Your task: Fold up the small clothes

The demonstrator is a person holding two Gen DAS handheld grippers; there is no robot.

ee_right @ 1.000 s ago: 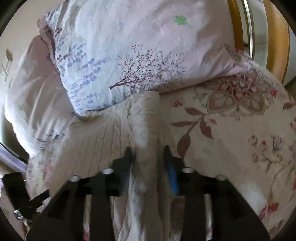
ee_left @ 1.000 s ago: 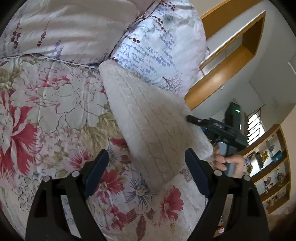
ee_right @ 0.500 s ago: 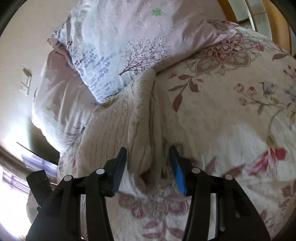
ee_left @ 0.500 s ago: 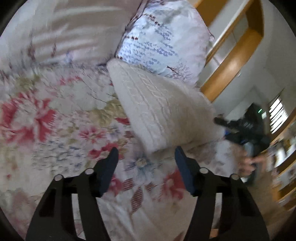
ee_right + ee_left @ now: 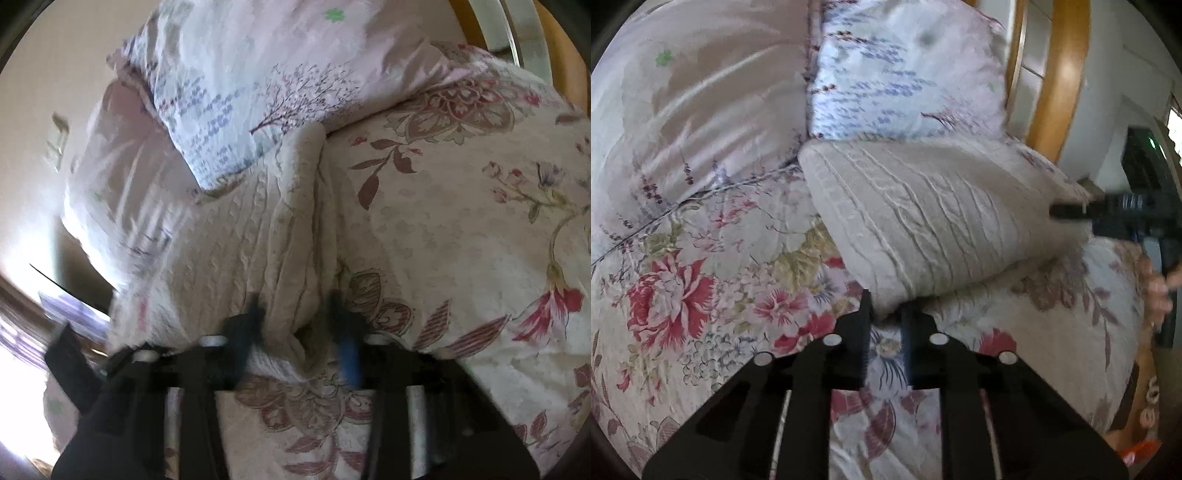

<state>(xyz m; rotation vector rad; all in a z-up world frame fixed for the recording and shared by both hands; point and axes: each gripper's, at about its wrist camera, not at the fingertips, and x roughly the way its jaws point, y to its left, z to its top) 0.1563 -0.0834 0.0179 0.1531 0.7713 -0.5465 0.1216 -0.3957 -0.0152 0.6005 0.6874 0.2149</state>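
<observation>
1. Left wrist view: the left gripper [image 5: 886, 314] has its jaws drawn close on the near corner of the knit [image 5: 934, 225], a cream cable-knit piece lying on the floral quilt [image 5: 701, 280] against the pillow [image 5: 901, 74]. The corner sits between the pads, so this reads as a pinch, though little cloth is caught. Across the knit, the right gripper [image 5: 1067, 211] shows at its far edge, blurred.

2. Right wrist view: the right gripper [image 5: 295, 306] straddles a bunched ridge at the knit's [image 5: 236, 258] other end. The jaws flank the fold closely, but blur hides whether they clamp it; I cannot tell.

3. Step in hand, as I judge it: taking both ends of the knit for a fold. It looks already doubled lengthwise.

4. The next move calls for firm holds at both corners, then lifting and carrying one end over the other evenly, keeping the edges aligned and clear of the pillow.
</observation>
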